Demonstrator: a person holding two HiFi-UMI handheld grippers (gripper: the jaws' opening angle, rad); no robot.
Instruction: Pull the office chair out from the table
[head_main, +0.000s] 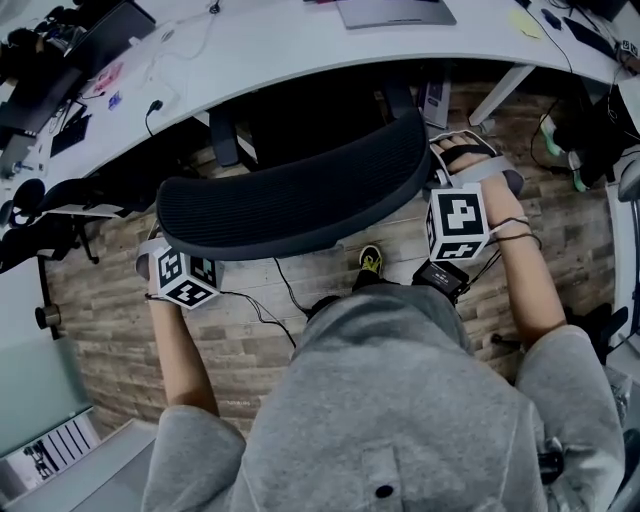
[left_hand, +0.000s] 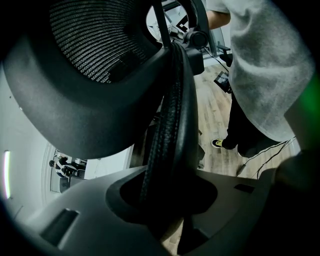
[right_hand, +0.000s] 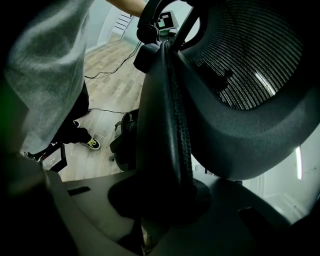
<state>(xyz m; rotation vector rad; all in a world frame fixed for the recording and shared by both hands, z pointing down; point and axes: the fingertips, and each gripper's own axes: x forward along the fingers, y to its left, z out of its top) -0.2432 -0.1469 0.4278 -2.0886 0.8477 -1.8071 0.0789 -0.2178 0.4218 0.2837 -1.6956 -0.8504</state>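
Chair (head_main: 300, 195) — in left tool (left_hand: 167, 197), right tool (right_hand: 160, 200)

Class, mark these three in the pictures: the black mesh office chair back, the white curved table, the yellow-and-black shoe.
Black mesh office chair back (head_main: 300, 195), head view, middle of its mesh.
White curved table (head_main: 290, 45), head view, bare tabletop.
Yellow-and-black shoe (head_main: 370, 261), head view, its toe.

Dim, fisheye-warped views (black vignetted corners)
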